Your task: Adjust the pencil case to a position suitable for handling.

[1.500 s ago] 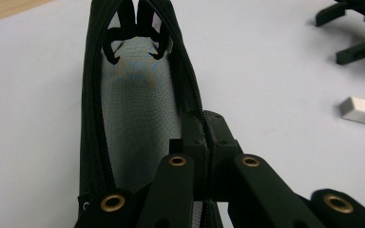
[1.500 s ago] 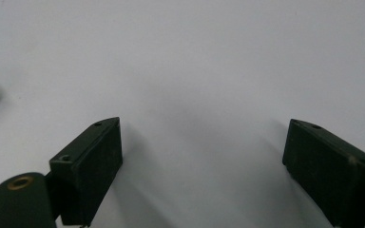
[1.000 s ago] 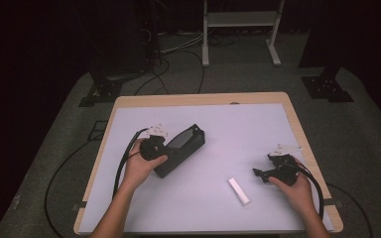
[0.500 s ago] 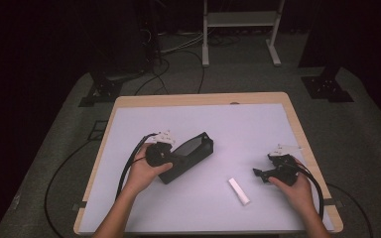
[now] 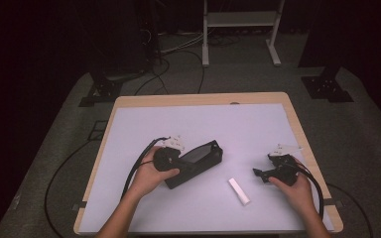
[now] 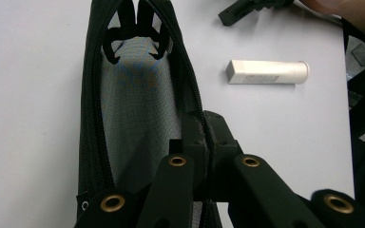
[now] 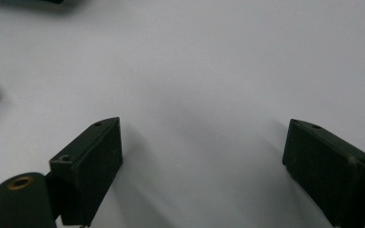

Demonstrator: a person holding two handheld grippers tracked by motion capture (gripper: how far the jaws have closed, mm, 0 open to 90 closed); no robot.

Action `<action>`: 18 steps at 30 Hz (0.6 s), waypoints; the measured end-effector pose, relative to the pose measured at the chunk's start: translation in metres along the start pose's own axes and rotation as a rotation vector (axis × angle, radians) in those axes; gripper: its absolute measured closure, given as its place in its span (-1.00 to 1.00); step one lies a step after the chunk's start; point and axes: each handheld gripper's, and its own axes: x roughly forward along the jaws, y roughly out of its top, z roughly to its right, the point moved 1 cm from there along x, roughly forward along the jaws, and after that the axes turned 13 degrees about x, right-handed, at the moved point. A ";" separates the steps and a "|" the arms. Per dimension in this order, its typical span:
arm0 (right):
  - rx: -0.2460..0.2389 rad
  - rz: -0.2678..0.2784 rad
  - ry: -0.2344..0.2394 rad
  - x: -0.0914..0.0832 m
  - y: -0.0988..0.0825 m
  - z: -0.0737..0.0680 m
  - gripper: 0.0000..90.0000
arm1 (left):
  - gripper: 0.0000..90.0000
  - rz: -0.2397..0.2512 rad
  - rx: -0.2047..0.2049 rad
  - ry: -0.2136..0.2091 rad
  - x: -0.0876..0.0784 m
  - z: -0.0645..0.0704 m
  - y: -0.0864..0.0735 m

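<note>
The black pouch [image 5: 194, 162] lies near the middle of the table [image 5: 129, 106], a long narrow case with its zipper open and a grey mesh lining inside. The left gripper [image 6: 204, 142] has its jaws clenched on the right edge of the pouch's opening, pinching the fabric by the zipper. To the right, a small white tube [image 5: 239, 191] lies flat between both hands, and the right gripper [image 7: 202, 156] rests low over the bare table with its jaws released wide, holding nothing.
</note>
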 end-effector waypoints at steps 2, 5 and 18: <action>0.000 0.000 0.000 0.000 0.000 0.000 -0.73 | 0.97 -0.001 0.005 -0.011 0.002 0.001 0.001; 0.000 0.000 0.000 0.000 0.000 0.000 -0.73 | 0.97 -0.004 0.010 -0.023 0.005 0.003 0.002; 0.000 0.000 0.000 0.000 0.000 0.000 -0.73 | 0.91 -0.018 0.018 -0.058 0.011 0.005 0.001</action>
